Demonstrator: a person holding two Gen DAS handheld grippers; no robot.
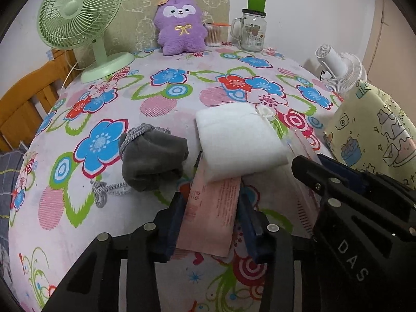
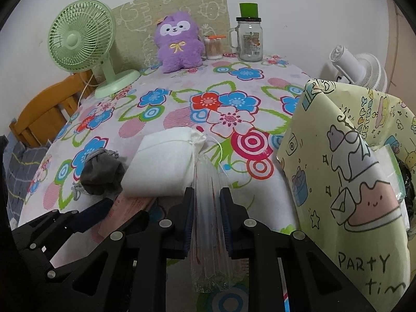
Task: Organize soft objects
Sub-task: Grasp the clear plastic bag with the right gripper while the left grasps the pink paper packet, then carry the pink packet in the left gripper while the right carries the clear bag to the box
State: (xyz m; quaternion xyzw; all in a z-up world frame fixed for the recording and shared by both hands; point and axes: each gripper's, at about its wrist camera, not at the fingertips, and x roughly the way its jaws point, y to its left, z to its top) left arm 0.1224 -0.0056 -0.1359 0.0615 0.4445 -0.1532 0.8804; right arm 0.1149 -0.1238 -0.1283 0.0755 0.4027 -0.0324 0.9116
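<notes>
Left wrist, pink packet (image 1: 212, 208) between left tool (image 1: 212, 223) pads

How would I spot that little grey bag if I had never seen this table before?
Start from the flowered tablecloth and the green fan at its far left, then look towards the near edge. The grey drawstring pouch lies crumpled there, just left of a flat white pouch. It is the only dark, bunched thing on the cloth, with a grey cord around its neck.
</notes>
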